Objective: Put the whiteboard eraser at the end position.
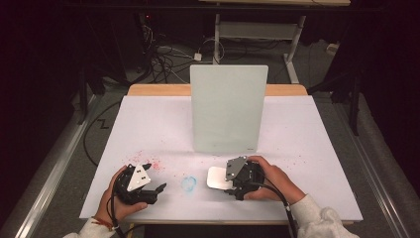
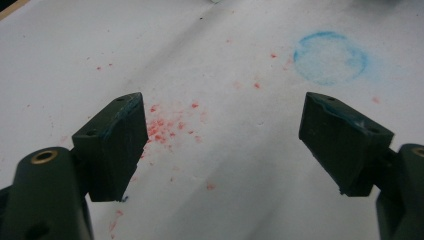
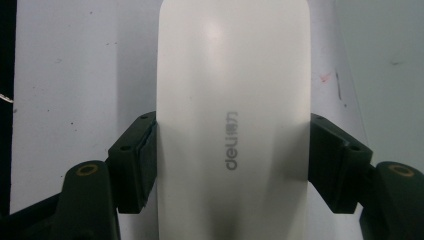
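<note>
White-topped table (image 1: 307,148): whiteboard (image 1: 228,106), white eraser (image 1: 216,177), chalk marks.

object: white eraser (image 3: 232,125) | look: smooth rounded oblong, grey "deli" print on top | pose: lying flat | place: white surface (image 1: 297,148), front centre-right, near upright white board (image 1: 228,106) | state: pressed between right tongs (image 3: 232,145)

White eraser (image 3: 232,125): its near end runs off the bottom edge of the right gripper view, and in the high view the right gripper (image 1: 236,184) covers most of it. The small characters beside the "deli" mark on the eraser are too blurred to read. Upright whiteboard (image 1: 228,106), behind the eraser: small print at its lower right corner is illegible. Blue ring (image 2: 330,57), left of the eraser: outline smudged.
</note>
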The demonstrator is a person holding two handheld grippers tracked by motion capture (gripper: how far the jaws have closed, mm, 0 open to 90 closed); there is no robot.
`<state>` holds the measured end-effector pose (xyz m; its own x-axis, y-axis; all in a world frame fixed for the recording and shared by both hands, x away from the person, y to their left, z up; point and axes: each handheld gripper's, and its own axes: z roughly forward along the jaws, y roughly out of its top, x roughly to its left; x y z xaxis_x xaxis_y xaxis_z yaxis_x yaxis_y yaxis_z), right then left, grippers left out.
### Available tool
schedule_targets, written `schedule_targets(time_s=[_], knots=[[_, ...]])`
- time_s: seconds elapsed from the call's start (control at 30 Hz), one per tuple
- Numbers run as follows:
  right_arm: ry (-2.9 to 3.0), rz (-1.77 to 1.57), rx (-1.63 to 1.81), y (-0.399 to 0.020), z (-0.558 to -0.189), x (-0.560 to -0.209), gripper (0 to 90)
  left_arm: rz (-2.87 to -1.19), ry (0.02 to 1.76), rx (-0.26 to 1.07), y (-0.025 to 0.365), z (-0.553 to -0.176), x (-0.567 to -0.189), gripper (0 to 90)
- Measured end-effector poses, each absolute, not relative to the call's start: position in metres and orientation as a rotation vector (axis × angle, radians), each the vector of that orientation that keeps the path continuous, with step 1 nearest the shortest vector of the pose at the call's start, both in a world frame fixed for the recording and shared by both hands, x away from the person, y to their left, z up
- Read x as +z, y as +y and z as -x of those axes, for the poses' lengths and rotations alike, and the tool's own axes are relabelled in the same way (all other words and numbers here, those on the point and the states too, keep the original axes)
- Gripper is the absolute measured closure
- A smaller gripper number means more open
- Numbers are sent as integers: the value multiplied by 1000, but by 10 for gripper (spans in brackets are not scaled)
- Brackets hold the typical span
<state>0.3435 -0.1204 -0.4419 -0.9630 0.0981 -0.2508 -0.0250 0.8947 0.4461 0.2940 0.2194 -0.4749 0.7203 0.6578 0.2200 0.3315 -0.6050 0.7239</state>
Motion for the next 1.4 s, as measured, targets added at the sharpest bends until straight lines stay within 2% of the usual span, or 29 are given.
schedule_targets(time_s=[0.77,1.4], knots=[[2770,-109,705,-117,-345,-452,304,-2252,744,623,219,-294,-475,188],[2512,-281,958,-142,-345,-419,287,-2240,749,626,220,-294,-475,188]])
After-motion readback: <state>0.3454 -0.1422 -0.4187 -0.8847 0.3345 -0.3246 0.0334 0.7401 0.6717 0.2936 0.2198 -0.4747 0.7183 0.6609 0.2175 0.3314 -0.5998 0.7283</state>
